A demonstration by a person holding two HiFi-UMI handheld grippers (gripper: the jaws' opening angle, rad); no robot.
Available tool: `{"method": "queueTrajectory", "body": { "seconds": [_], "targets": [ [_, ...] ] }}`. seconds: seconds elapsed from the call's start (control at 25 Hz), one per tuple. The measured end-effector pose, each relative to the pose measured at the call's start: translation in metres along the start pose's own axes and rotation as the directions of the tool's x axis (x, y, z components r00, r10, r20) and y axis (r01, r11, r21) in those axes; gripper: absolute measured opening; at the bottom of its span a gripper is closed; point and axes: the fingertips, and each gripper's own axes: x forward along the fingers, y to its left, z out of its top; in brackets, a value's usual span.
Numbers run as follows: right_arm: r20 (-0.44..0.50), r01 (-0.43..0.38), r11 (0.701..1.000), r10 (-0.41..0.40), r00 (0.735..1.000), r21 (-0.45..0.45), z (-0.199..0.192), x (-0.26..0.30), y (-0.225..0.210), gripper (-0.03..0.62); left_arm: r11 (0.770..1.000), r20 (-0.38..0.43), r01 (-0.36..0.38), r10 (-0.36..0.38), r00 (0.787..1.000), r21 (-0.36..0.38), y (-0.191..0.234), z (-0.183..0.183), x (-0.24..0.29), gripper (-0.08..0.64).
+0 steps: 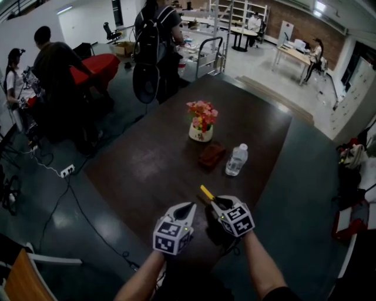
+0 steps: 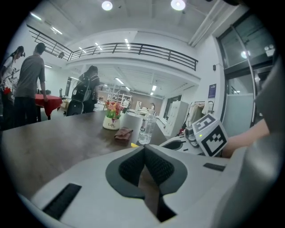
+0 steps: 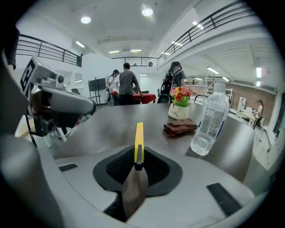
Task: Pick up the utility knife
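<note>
Head view: white pot (image 1: 200, 134) in the upper middle of the frame holds pink and orange flowers (image 1: 202, 111). Right of it and lower stands a clear water bottle (image 1: 237, 160), white cap on; fill level I can't tell. A brown cloth (image 1: 211, 154) lies between the two, touching neither. All sit on a dark brown table (image 1: 147, 159). At bottom centre, my right gripper (image 1: 216, 203) is clamped on the yellow utility knife (image 1: 207, 193), whose tip points to the upper left. My left gripper (image 1: 188, 208) is just beside it, jaws pressed together on nothing. The floor is grey, with a power strip (image 1: 67, 170) and cable at left. A person with a backpack (image 1: 155, 41) stands at the table's far end, other people (image 1: 53, 64) are at upper left by a red-covered table (image 1: 97, 66), and desks (image 1: 294, 56) and a brick wall (image 1: 299, 23) are at upper right. Left gripper view: the pads meet and are empty. Pot, cloth and bottle cluster mid-frame, the right gripper's marker cube sits at right, and a balcony railing (image 2: 133, 48) runs across the top. Right gripper view: the knife is pinched between the pads at centre, yellow body sticking out ahead over the table; whether it clears the surface I can't tell. Bottle upright at right, cloth and flower pot behind it, ceiling lights (image 3: 147, 12) at top.
</note>
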Motion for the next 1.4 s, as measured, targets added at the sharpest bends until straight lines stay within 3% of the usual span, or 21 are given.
{"method": "queueTrajectory", "body": {
  "seconds": [0.32, 0.6, 0.88, 1.12, 1.4],
  "targets": [
    [0.206, 0.06, 0.996, -0.074, 0.976, 0.073, 0.063, -0.076, 0.022, 0.075, 0.998, 0.078, 0.041, -0.045, 0.996, 0.047, -0.018, 0.038, -0.022, 0.006],
    [0.373, 0.1, 0.991, -0.124, 0.919, 0.084, 0.115, -0.135, 0.037, 0.075, 0.996, 0.175, 0.062, -0.073, 0.982, 0.07, -0.036, 0.078, -0.053, 0.006],
    [0.494, 0.106, 0.994, -0.105, 0.863, 0.026, 0.153, -0.177, 0.061, 0.075, 0.99, 0.255, 0.101, -0.123, 0.959, 0.097, -0.055, 0.111, -0.08, 0.006],
    [0.558, 0.09, 0.994, -0.109, 0.823, 0.062, 0.167, -0.197, 0.07, 0.075, 0.986, 0.282, 0.105, -0.138, 0.95, 0.128, -0.064, 0.126, -0.097, 0.006],
    [0.577, 0.079, 0.992, -0.12, 0.808, 0.096, 0.166, -0.202, 0.071, 0.075, 0.984, 0.288, 0.102, -0.14, 0.947, 0.145, -0.067, 0.129, -0.104, 0.006]
  ]
}}
